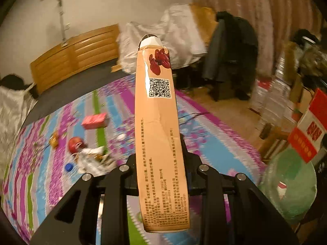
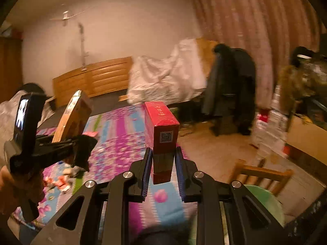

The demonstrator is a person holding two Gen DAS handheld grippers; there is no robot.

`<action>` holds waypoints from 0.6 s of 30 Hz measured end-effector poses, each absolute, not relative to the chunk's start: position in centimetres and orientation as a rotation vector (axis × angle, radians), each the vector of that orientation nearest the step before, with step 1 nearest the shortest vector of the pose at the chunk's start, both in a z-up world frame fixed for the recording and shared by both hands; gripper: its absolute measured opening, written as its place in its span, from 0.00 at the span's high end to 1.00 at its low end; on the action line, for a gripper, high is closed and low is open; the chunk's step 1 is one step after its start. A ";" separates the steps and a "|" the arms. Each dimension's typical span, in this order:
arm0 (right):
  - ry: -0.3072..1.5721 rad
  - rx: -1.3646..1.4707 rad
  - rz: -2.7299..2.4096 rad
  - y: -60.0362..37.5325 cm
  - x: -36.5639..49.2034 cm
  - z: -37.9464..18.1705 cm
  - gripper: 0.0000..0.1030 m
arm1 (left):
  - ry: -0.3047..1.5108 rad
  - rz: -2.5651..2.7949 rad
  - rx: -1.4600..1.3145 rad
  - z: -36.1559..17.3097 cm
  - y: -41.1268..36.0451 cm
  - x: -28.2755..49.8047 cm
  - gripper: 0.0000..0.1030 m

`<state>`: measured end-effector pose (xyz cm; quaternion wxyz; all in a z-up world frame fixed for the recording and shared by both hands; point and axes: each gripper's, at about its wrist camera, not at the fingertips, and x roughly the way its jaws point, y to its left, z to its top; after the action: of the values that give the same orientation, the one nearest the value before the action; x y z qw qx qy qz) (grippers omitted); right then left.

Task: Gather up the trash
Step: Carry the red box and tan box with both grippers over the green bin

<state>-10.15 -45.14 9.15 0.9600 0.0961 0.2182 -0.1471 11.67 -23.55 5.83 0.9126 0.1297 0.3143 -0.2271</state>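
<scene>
With both pairs of jaws loaded and lifted above the bed, the risks lie in the carry and the drop:

Left jaws: the left gripper [image 1: 161,175] is closed on a tall orange carton [image 1: 158,122], clamped low on its body; most of its length stands out beyond the pads.

Right jaws: the right gripper [image 2: 162,163] pinches the lower end of a small red box [image 2: 161,126]; the pads press its sides, the rest stands free above them.

Bin: a green bin [image 1: 294,183] sits low at the right edge of the left wrist view, beside the bed; its rim also shows at the lower right of the right wrist view.

Remaining trash: a pink pack [image 1: 95,120], a red can [image 1: 74,144], crumpled wrappers [image 1: 92,159] and a blue cap [image 1: 69,167] lie on the patterned bedspread [image 1: 51,163]; well apart from the bin.

Risk, carton: held near one end, it may pivot or slip in a fast swing; the dented side gives a poor grip.

Risk, box: the narrow hold could let it tip out before the bin.

Risk, release: two grippers converging on one opening may collide; either item could strike the rim and fall outside.
</scene>
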 end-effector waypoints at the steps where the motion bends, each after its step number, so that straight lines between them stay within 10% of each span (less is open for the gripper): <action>1: 0.438 0.203 -0.320 -46.1 -11.1 9.2 0.77 | 0.642 -0.491 0.281 5.8 -24.7 11.2 0.73; 18: 0.437 0.307 -0.745 -58.7 -23.5 8.7 0.76 | 0.567 -0.808 0.467 5.7 -37.8 4.1 0.73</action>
<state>-23.51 -58.72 8.72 0.8968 0.1482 0.2110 -0.3594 4.11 -37.79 5.68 0.8545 0.2222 0.2698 -0.3843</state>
